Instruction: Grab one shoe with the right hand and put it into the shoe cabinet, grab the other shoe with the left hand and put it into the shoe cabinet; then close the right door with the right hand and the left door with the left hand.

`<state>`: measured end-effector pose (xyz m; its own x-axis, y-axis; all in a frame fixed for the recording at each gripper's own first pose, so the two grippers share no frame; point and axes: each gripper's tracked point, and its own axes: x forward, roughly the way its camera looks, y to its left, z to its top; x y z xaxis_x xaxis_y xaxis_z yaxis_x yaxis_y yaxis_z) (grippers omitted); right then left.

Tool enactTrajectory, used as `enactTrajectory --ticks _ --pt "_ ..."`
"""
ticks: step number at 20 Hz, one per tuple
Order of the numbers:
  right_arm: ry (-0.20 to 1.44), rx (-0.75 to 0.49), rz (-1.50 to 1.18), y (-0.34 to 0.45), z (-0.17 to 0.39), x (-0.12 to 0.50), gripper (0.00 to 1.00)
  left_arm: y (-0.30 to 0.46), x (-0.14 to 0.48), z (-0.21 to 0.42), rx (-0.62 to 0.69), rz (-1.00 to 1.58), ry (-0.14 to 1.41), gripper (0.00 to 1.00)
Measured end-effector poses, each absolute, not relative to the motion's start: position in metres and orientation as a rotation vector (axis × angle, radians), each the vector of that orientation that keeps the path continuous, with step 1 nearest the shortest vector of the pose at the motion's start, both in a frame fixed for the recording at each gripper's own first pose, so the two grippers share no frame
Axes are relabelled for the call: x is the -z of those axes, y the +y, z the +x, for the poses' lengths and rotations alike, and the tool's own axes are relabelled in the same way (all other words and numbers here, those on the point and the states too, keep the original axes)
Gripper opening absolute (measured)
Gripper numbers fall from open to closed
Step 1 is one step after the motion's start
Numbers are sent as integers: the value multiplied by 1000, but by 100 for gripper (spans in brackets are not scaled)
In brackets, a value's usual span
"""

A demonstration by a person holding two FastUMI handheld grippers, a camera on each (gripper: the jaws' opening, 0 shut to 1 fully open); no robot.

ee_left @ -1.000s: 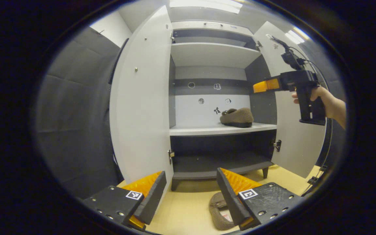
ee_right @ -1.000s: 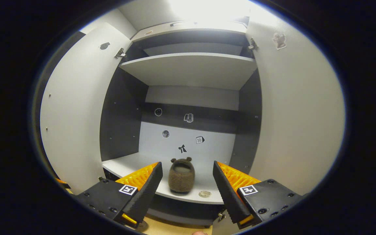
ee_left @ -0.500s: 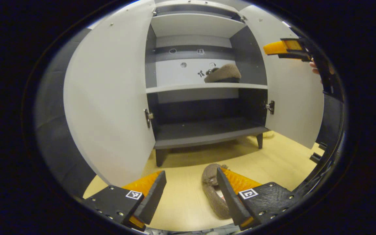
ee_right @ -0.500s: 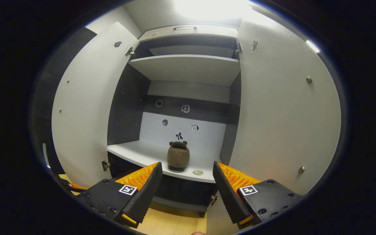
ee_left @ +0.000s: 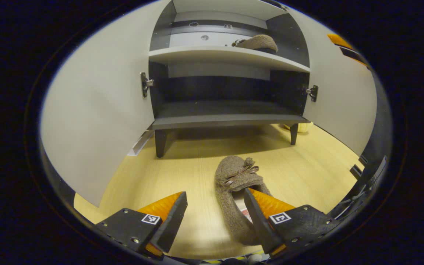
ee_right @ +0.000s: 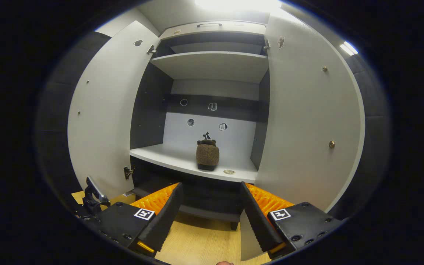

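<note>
In the left gripper view the left gripper [ee_left: 215,217] hangs low over the wooden floor [ee_left: 182,165], jaws spread wide and holding nothing; the second shoe [ee_left: 236,191] lies just beside its right finger. A second ago this view faced the shelves. Beyond stands the shoe cabinet [ee_left: 226,117], both doors open, with the first shoe [ee_right: 207,156] on its middle shelf [ee_right: 193,162]. The right gripper [ee_right: 212,217] is wide apart and empty, having drawn back from that shelf. Small stickers [ee_right: 223,126] mark the back panel, unreadable.
</note>
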<state>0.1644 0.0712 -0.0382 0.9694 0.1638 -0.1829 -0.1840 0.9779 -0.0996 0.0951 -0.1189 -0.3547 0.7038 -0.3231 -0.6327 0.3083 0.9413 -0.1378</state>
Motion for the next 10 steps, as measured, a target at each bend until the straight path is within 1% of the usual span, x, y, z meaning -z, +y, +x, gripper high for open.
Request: enactTrajectory --ticks 3,4,5,7,8,9,10 --pt "203 -165 -107 67 157 45 98 -121 372 99 357 1 755 91" --pt "210 -161 -101 65 156 47 97 -122 378 100 361 14 771 97" --pt "213 -156 -95 63 155 47 97 -122 386 101 359 31 793 96" --pt "219 -148 -95 59 154 48 97 -130 396 97 371 26 831 85" --pt "220 -144 -97 57 153 48 98 -137 400 95 385 9 844 75" --pt "222 -142 -98 55 152 48 98 -144 400 94 400 -2 849 67" --pt "224 -141 -98 54 151 47 98 -147 401 93 413 -6 854 53"
